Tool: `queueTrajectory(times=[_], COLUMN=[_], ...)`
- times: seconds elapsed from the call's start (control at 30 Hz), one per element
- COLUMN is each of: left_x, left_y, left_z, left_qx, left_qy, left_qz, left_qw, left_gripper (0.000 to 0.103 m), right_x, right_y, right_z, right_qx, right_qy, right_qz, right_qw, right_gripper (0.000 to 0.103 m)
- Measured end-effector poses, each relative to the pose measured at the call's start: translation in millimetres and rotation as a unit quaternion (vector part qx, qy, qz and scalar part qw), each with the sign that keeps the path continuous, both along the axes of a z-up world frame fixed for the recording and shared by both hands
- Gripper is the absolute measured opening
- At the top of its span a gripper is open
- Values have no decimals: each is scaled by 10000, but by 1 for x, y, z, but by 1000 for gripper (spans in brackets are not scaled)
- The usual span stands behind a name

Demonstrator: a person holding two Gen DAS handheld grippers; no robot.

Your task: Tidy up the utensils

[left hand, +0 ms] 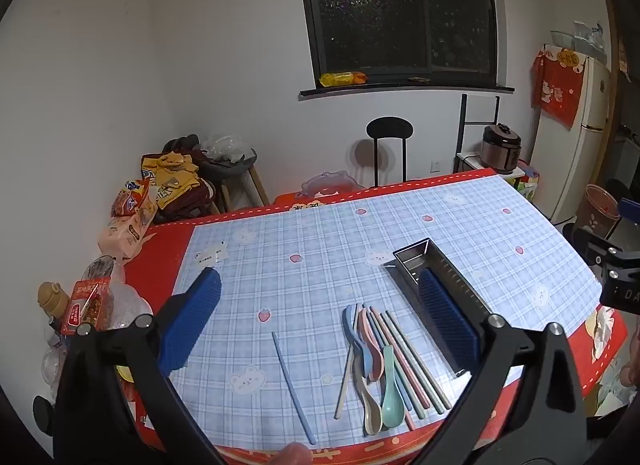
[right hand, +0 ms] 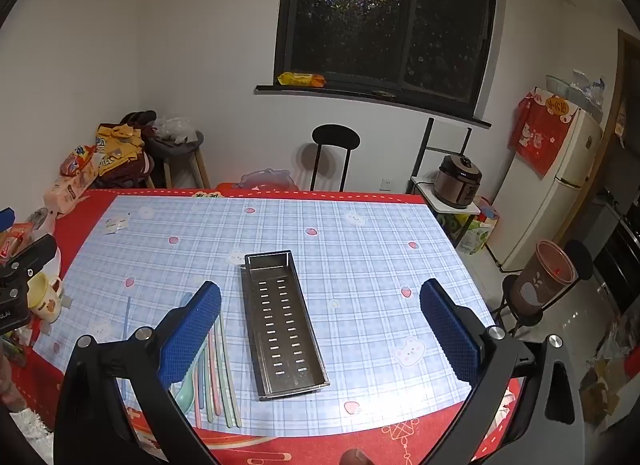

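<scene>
A pile of pastel spoons and chopsticks (left hand: 384, 361) lies on the blue checked mat near the table's front edge; it also shows in the right wrist view (right hand: 212, 377), partly hidden behind my right gripper's left finger. A single blue chopstick (left hand: 293, 387) lies apart, left of the pile. An empty perforated metal tray (right hand: 282, 325) stands right of the pile; it also shows in the left wrist view (left hand: 416, 261). My left gripper (left hand: 320, 321) is open and empty above the utensils. My right gripper (right hand: 320, 329) is open and empty above the tray.
A cream mug (right hand: 46, 299), bottles and snack bags (left hand: 86, 305) crowd the table's left edge. A small white packet (left hand: 210, 256) lies on the mat's far left. A black stool (right hand: 335, 153), a rice cooker (right hand: 458, 181) and a fridge (right hand: 552, 189) stand beyond the table.
</scene>
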State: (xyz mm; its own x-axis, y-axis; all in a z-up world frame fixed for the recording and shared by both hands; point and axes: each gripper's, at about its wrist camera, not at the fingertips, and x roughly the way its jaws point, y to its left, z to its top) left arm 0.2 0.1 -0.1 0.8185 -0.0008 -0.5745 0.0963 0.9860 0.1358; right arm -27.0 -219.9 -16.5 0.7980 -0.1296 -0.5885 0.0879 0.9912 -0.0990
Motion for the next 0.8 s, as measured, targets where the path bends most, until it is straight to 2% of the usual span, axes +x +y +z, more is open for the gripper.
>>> queueTrajectory(times=[0.8], left_x=[0], left_y=[-5], left_z=[-7], left_qx=[23], left_qy=[89], left_qz=[-62], left_qw=[9999], left_gripper=[97], right_x=[5], right_y=[1], right_z=[-3], right_qx=[39], right_qy=[82], right_qz=[-64], right_qw=[9999], right_gripper=[98])
